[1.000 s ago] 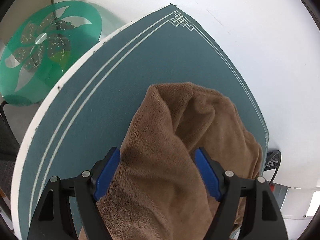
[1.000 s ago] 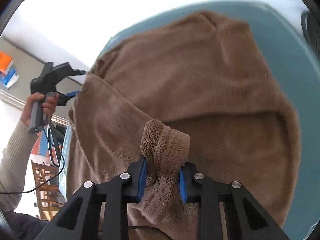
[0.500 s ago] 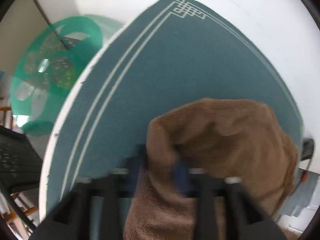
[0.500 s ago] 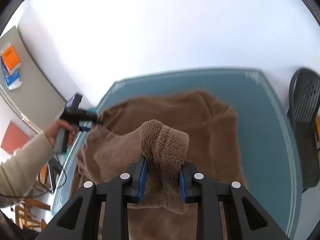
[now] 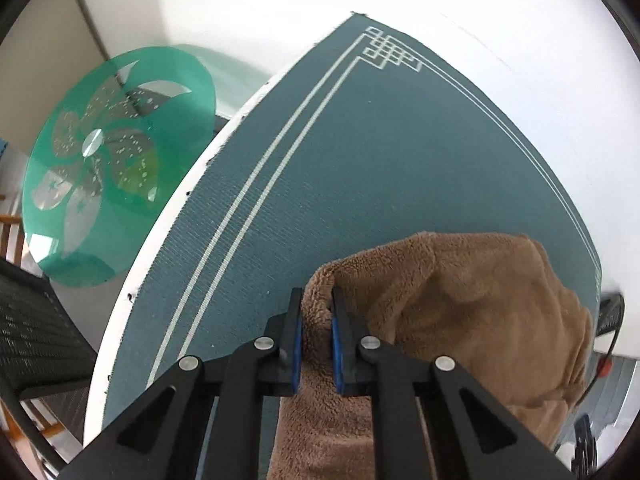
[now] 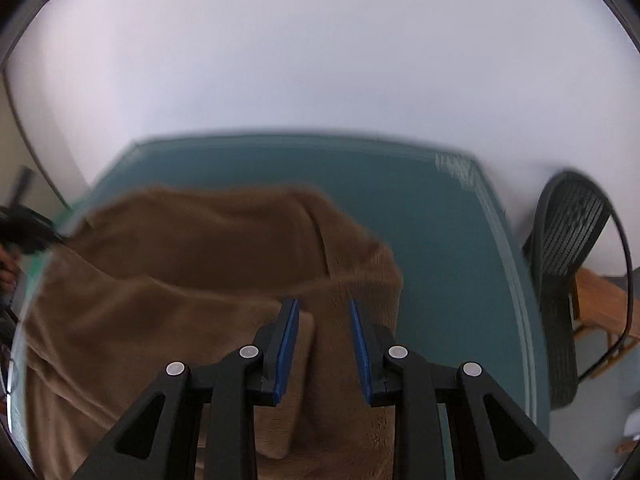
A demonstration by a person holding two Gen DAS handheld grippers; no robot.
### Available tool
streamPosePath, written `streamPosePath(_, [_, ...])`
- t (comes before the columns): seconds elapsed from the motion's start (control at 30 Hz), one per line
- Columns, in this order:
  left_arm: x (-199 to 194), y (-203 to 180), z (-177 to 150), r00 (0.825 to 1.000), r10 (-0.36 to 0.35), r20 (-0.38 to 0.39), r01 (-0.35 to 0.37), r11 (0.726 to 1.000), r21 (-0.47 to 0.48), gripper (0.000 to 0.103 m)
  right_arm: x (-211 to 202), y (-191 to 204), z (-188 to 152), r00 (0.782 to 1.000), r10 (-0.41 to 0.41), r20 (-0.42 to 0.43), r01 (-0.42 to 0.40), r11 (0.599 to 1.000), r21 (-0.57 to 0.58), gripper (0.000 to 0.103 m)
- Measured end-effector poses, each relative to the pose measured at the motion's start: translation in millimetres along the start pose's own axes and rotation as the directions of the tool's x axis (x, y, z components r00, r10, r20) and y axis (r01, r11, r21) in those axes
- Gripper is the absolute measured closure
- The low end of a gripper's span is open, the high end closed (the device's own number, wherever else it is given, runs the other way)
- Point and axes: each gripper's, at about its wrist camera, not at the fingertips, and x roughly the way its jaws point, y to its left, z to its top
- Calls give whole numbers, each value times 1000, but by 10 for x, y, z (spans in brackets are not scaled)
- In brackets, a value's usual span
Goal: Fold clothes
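Observation:
A brown fleece garment [image 5: 460,300] lies bunched on the teal mat [image 5: 360,160] that covers the table. My left gripper [image 5: 316,292] points steeply down at the garment's near left edge and is shut on a thin fold of fleece. In the right wrist view the same garment [image 6: 180,248] spreads to the left, blurred by motion. My right gripper [image 6: 324,302] is shut on a thicker fold of it, which runs up between the blue pads [image 6: 290,332]. The left gripper's black body [image 6: 24,232] shows dimly at that view's left edge.
A round green glass table [image 5: 112,172] stands beyond the table's white left edge, with a dark woven chair [image 5: 28,340] below it. A black mesh chair [image 6: 572,248] and wooden furniture [image 6: 600,300] stand off the mat's right side. White wall runs behind the table.
My left jaws went from wide open around the fleece to shut on its edge. My right gripper swept across with its fold, and the garment now looks lower and farther left in its view.

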Motion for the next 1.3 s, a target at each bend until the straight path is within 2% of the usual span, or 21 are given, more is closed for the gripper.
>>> streamPosePath(0.03, [-5, 68, 118, 1000, -3, 3, 3, 1000, 12, 90, 32, -13, -18, 1000, 16, -13, -16, 1000, 15, 74])
streamPosePath(0.07, [-53, 70, 132, 1000, -11, 7, 11, 1000, 26, 90, 34, -29, -37, 999, 44, -17, -43, 999, 34, 68])
streamPosePath(0.1, [-98, 68, 139, 1000, -19, 12, 18, 999, 40, 89, 12, -28, -54, 998, 62, -12, -61, 997, 48, 46])
streamPosePath(0.17, [-197, 0, 55, 999, -40, 26, 38, 996, 80, 89, -68, -2, -88, 997, 82, 11, -82, 994, 68, 28])
streamPosePath(0.23, [-281, -118, -72, 997, -59, 49, 51, 989, 136, 87, -163, 84, -135, 994, 108, 25, -109, 992, 58, 28])
streamPosePath(0.3, [-414, -211, -194, 995, -53, 86, 36, 980, 193, 78, -257, 178, -184, 990, 137, 36, -139, 989, 44, 28])
streamPosePath(0.37, [-507, -287, -306, 992, -52, 117, 24, 973, 229, 59, -328, 289, -230, 984, 176, 41, -177, 984, 17, 28])
streamPosePath(0.4, [-530, -321, -361, 990, -60, 128, 27, 969, 245, 57, -337, 365, -225, 979, 201, 37, -201, 980, -10, 28])
streamPosePath(0.5, [-578, -463, -498, 985, -109, 135, 66, 955, 290, 55, -196, 559, -316, 973, 231, -26, -232, 970, -73, 28])
streamPosePath(0.6, [-400, -571, -631, 986, -133, 96, 91, 931, 352, 50, -37, 748, -424, 963, 252, -95, -263, 956, -132, 28])
streamPosePath(0.67, [-184, -599, -666, 994, -92, 64, 61, 922, 381, 50, 99, 725, -470, 966, 223, -134, -240, 963, -127, 28])
streamPosePath(0.73, [74, -518, -655, 998, 6, 59, -27, 931, 364, 50, 213, 647, -492, 967, 207, -147, -223, 969, -109, 28])
streamPosePath(0.8, [174, -395, -601, 996, 1, 88, -31, 943, 331, 50, 232, 619, -483, 970, 194, -144, -210, 972, -109, 28])
streamPosePath(0.97, [178, -410, -533, 996, 37, 86, -64, 940, 334, 50, 219, 689, -445, 974, 163, -160, -182, 977, -111, 28])
streamPosePath(1.1, [7, -328, -497, 995, 9, 98, -38, 953, 301, 50, 78, 633, -360, 976, 177, -125, -187, 980, -68, 28])
streamPosePath(1.2, [-167, -289, -555, 993, -27, 117, -12, 948, 318, 49, -4, 641, -343, 973, 202, -109, -211, 974, -77, 28])
streamPosePath(1.3, [-241, -307, -691, 992, -58, 113, 13, 931, 366, 38, 86, 713, -429, 968, 194, -157, -213, 970, -118, 28])
